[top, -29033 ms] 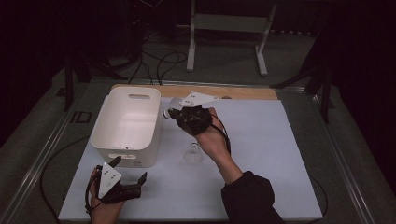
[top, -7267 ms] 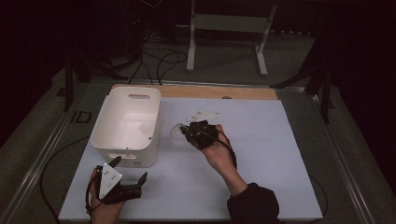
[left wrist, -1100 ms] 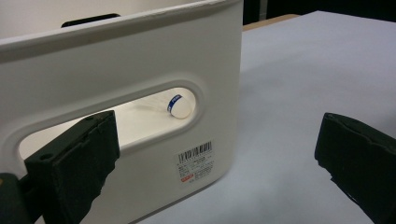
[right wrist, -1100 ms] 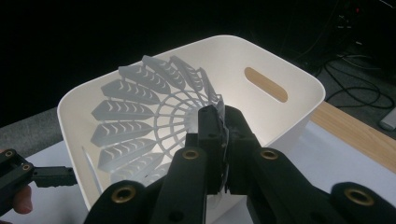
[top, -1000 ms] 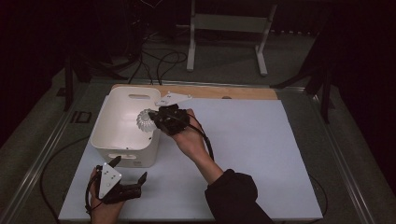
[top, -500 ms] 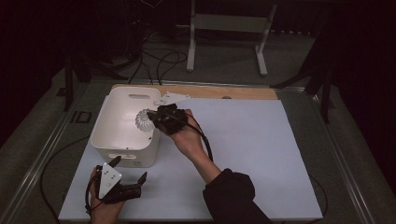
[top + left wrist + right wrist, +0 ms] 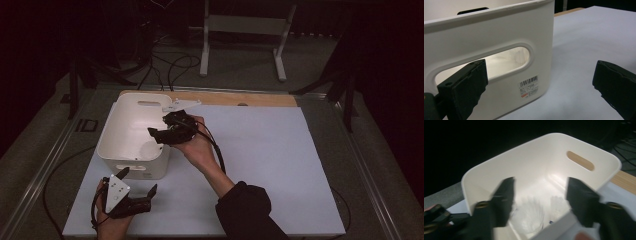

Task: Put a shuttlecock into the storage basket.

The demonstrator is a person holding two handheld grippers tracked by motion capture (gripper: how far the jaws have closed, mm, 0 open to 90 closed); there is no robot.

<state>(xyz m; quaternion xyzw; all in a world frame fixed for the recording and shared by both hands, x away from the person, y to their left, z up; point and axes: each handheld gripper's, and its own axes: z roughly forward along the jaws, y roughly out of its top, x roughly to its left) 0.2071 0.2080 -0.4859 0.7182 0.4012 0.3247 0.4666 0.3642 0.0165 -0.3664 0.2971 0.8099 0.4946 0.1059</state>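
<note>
The right gripper (image 7: 159, 134), earlier clasping a clear ribbed cup, now hangs wide apart and bare over the smooth white plastic bin (image 7: 131, 158) near the worktop's far-left corner; pale crinkled cups (image 7: 532, 215) lie inside. The left gripper (image 7: 139, 191), jaws spread and holding nothing, rests at the near-left edge.

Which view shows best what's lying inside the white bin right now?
The right gripper view: it looks down into the white bin, where clear crinkled items lie on the floor. The high view shows the bin's interior, too dim for detail. The left gripper view shows its outer wall and handle slot.
</note>
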